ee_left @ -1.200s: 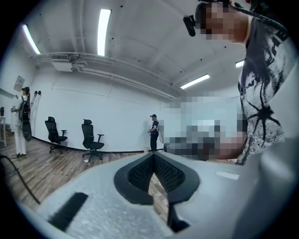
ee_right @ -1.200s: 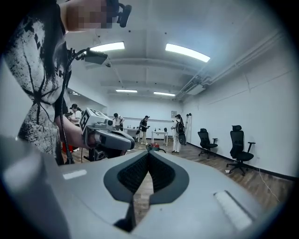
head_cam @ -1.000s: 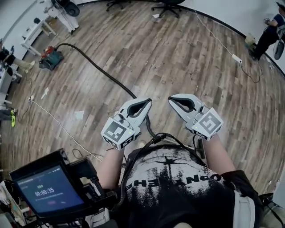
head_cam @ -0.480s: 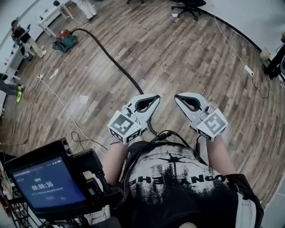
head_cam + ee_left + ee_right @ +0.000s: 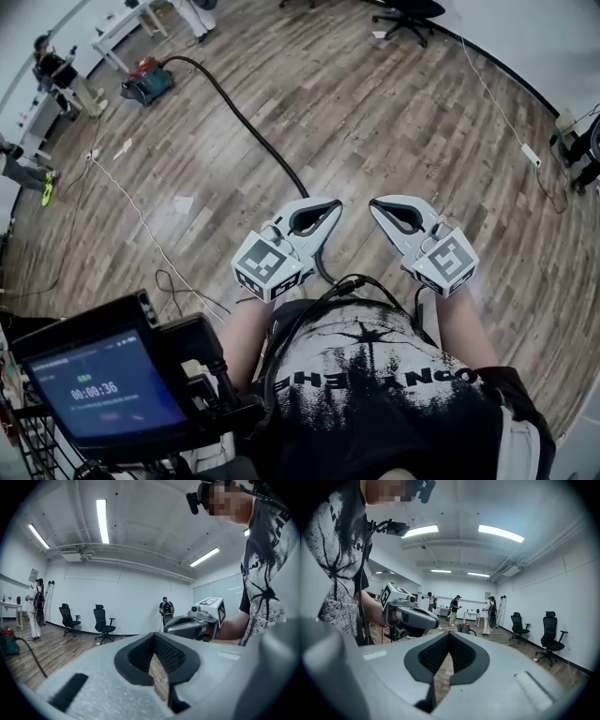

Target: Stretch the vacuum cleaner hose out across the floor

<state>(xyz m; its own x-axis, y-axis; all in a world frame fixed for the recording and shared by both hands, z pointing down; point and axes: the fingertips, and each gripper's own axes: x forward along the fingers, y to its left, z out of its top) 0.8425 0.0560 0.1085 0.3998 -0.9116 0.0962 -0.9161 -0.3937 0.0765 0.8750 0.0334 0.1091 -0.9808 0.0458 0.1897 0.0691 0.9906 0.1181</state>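
Wood-plank floor (image 5: 375, 122), black hose (image 5: 251, 131) trailing to vacuum cleaner (image 5: 148, 84), office chair (image 5: 412, 11) beyond

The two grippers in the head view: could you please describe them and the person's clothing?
The left gripper and right gripper are light grey shells, each claw lined with black padding, each bearing a white cube with black square markers. The person wears a black T-shirt with white print.

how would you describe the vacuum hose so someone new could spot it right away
Look at the brown wood plank floor, upper left, where a small green and red vacuum cleaner sits. The thick black hose runs from it diagonally towards the person. It is far thicker and darker than the thin pale cables on either side.
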